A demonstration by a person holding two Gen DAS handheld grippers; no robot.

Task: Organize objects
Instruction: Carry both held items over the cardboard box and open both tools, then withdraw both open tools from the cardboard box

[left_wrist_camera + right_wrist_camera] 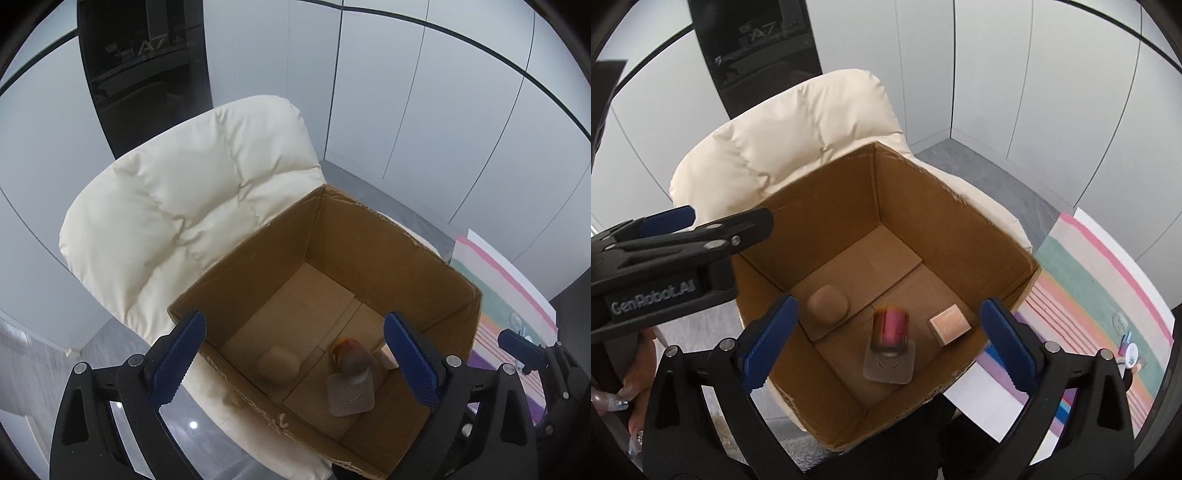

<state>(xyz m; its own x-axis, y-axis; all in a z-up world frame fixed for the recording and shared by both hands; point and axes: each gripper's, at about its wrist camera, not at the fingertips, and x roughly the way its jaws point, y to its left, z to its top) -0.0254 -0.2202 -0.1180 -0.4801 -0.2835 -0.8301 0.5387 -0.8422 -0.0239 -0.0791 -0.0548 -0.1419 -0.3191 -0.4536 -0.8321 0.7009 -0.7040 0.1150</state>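
Cardboard brown open box (960, 206) sits on cream padded chair (798, 129), below both grippers. Inside: round tan lump (828, 303), pink cylinder on clear square base (891, 343), small peach cube (950, 324). Right gripper (886, 339) spread wide, empty, over box. Left gripper (295, 358) also wide apart, empty. Next item probably on striped mat (1089, 280), to right of right gripper: lift clear of box wall, then descend straight.

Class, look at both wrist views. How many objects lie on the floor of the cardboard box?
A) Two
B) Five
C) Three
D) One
C: the right wrist view shows a round tan lump, a red cylindrical container with a clear square base, and a small pale block on the floor of the cardboard box; both tools hover open and empty above it.
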